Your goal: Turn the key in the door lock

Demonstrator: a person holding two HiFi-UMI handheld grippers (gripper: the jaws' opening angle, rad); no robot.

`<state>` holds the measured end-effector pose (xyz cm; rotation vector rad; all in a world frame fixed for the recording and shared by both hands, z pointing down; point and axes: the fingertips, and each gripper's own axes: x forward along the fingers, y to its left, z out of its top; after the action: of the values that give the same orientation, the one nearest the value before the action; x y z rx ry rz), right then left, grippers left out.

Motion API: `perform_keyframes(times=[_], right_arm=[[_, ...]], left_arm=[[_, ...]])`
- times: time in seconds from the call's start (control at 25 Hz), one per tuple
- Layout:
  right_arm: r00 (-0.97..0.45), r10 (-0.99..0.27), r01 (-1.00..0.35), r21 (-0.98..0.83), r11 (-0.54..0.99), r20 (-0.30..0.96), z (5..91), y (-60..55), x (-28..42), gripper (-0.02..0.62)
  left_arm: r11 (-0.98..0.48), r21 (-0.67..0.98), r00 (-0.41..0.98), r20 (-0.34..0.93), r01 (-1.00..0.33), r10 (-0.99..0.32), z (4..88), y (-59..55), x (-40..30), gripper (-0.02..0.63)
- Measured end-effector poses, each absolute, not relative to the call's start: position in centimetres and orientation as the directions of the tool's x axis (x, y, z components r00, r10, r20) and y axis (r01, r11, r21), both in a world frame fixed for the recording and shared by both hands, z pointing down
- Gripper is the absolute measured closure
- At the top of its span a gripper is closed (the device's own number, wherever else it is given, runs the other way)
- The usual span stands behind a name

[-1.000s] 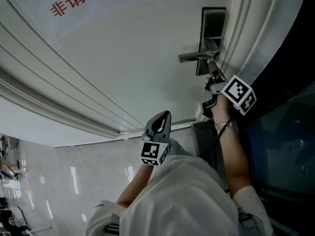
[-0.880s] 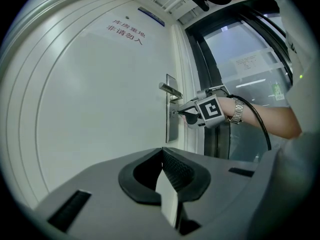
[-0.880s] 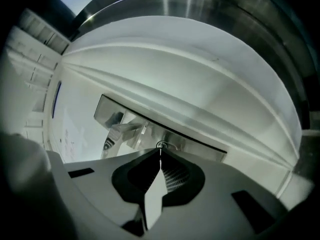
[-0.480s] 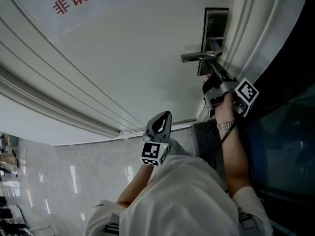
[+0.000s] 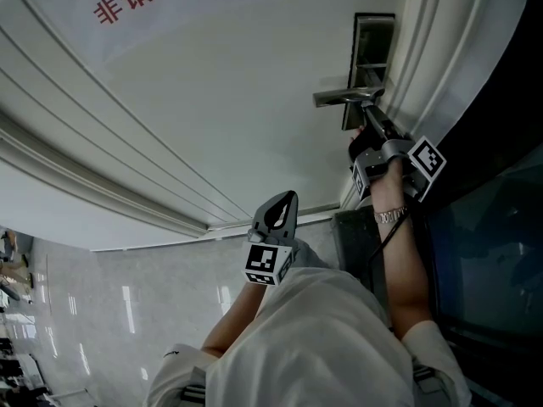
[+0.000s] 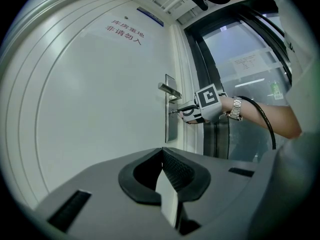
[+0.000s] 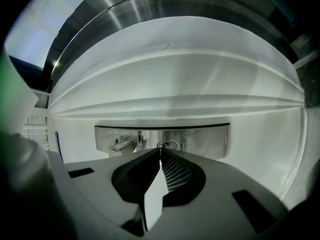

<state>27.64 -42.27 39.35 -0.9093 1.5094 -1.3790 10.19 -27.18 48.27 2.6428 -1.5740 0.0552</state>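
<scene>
Pinching the key between the tight-pressed jaws of the right gripper, far off at the right edge of the white door. Seated there in the metal lock plate, just beside the handle. Nearer in and further left, well apart from the lock, with the left gripper pointing at the door, jaws closed together on nothing.

In view are red lettering, a glossy pale floor and a dark glass panel.
</scene>
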Motion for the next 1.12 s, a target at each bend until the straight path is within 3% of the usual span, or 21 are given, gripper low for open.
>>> perform_keyframes(times=[0.16, 0.32, 0.6, 0.72, 0.84, 0.96, 1.12], right_arm=[[-0.371, -0.922, -0.080, -0.985, 0.149, -0.110, 39.0, -42.3, 27.5, 0.586], [-0.439, -0.893, -0.189, -0.961, 0.202, -0.101, 38.7, -41.9, 26.4, 0.487], [-0.485, -0.874, -0.588, -0.749, 0.306, 0.023, 39.2, -40.4, 25.7, 0.459], [-0.402, -0.908, -0.841, -0.442, 0.313, 0.122, 39.0, -40.5, 26.2, 0.459], [-0.283, -0.946, -0.959, -0.079, 0.274, 0.159, 38.8, -40.5, 26.7, 0.459], [-0.202, -0.966, -0.941, 0.240, 0.237, 0.162, 38.5, -40.6, 26.3, 0.459], [-0.108, -0.988, -0.799, 0.581, 0.154, 0.114, 37.9, -40.6, 25.5, 0.459]], left_arm=[[-0.479, 0.037, 0.480, 0.071, -0.877, -0.874, 48.4, -27.2, 10.1, 0.597], [-0.497, 0.036, 0.498, 0.073, -0.867, -0.864, 48.5, -27.3, 10.8, 0.597], [-0.509, 0.041, 0.511, 0.077, -0.860, -0.856, 48.8, -27.5, 11.4, 0.597], [-0.511, 0.043, 0.513, 0.072, -0.858, -0.855, 48.8, -27.5, 11.5, 0.597], [-0.508, 0.048, 0.510, 0.073, -0.860, -0.857, 48.9, -27.5, 11.3, 0.597], [-0.499, 0.052, 0.501, 0.076, -0.865, -0.862, 49.1, -27.6, 11.0, 0.597], [-0.493, 0.054, 0.495, 0.074, -0.869, -0.866, 48.9, -27.6, 10.8, 0.597]])
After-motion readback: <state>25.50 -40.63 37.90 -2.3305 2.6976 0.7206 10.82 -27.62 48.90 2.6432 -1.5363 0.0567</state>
